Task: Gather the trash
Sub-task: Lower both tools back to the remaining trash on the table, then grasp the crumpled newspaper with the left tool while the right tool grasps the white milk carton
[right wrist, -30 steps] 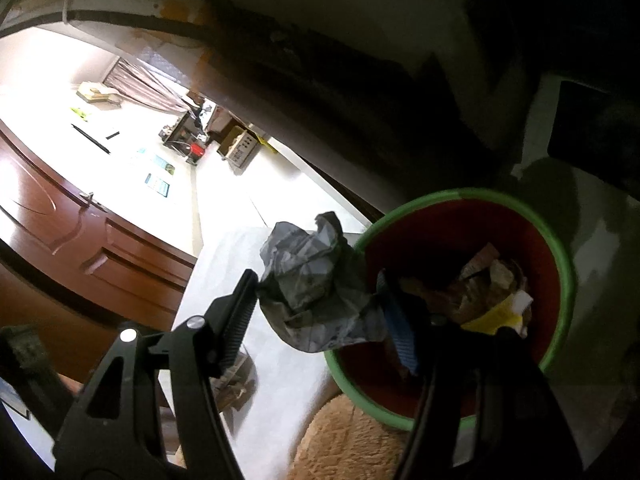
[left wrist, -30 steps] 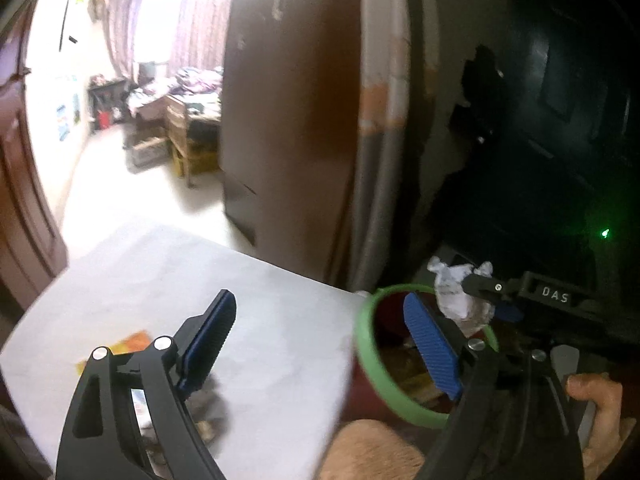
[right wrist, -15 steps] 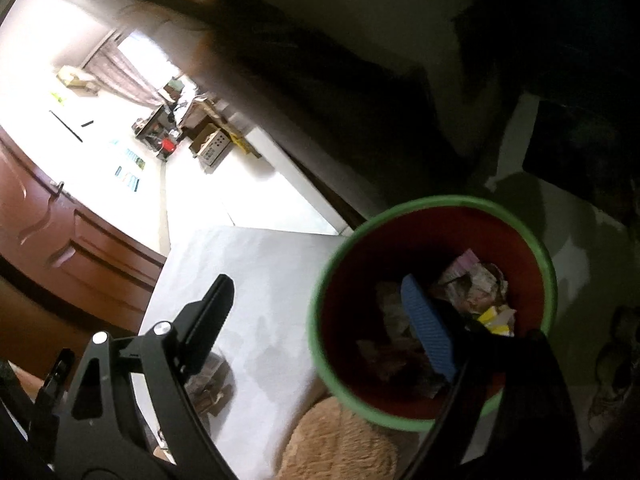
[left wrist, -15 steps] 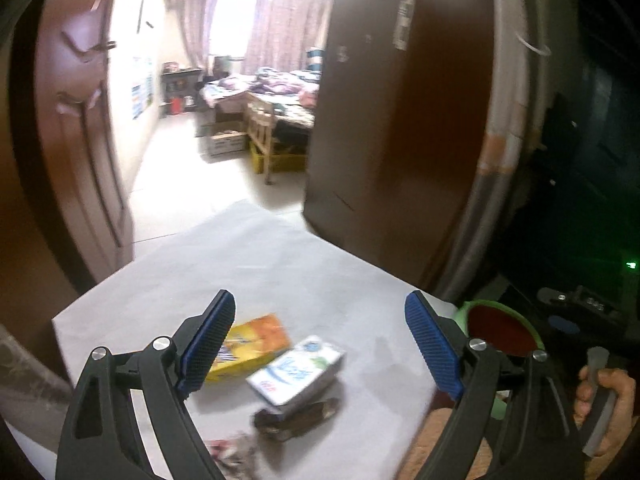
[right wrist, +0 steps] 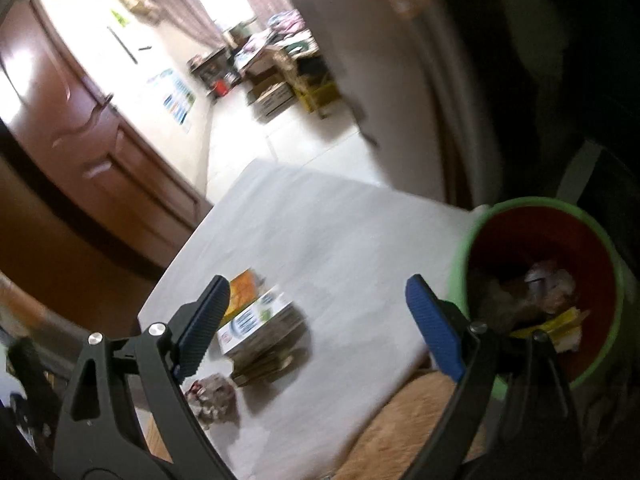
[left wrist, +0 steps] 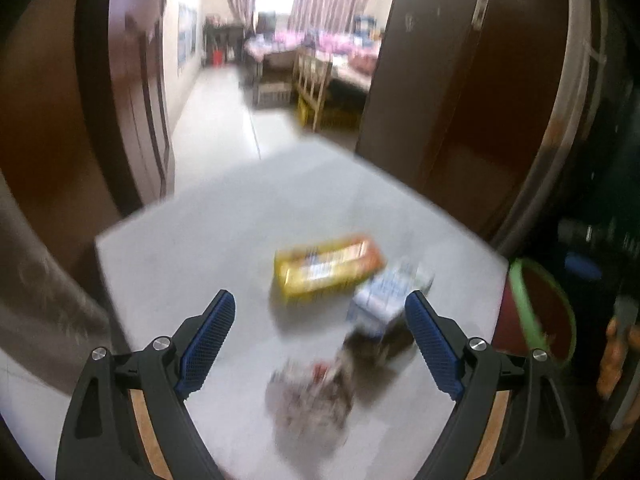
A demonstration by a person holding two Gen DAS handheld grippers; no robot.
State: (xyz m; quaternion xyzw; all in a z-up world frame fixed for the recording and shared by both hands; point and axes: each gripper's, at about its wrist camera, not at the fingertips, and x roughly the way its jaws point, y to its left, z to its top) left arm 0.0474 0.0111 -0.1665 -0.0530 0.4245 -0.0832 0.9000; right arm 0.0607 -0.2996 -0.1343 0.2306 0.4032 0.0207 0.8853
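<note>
On the white table (left wrist: 200,248) lie a yellow-orange box (left wrist: 328,268), a white-and-blue box (left wrist: 390,292), a dark brown item (left wrist: 376,344) and a crumpled wrapper (left wrist: 312,396). My left gripper (left wrist: 320,332) hovers open above them, holding nothing. The red bin with a green rim (right wrist: 536,240) stands at the table's right edge with trash (right wrist: 548,292) inside. My right gripper (right wrist: 316,320) is beside the bin over the table. Its jaws are opening with nothing between them. In its view the white box (right wrist: 256,324) and the crumpled wrapper (right wrist: 214,396) lie near the left finger.
A tan fuzzy surface (right wrist: 400,420) sits by the table's near edge, next to the bin. A brown door (right wrist: 100,132) is at the left and a dark cabinet (left wrist: 460,100) behind the table. The person's hand (left wrist: 616,360) shows at the right edge. Both views are motion-blurred.
The right gripper let go of the crumpled grey paper over the bin, spread its jaws and swung left toward the table. The left gripper moved from the bin to above the table's trash.
</note>
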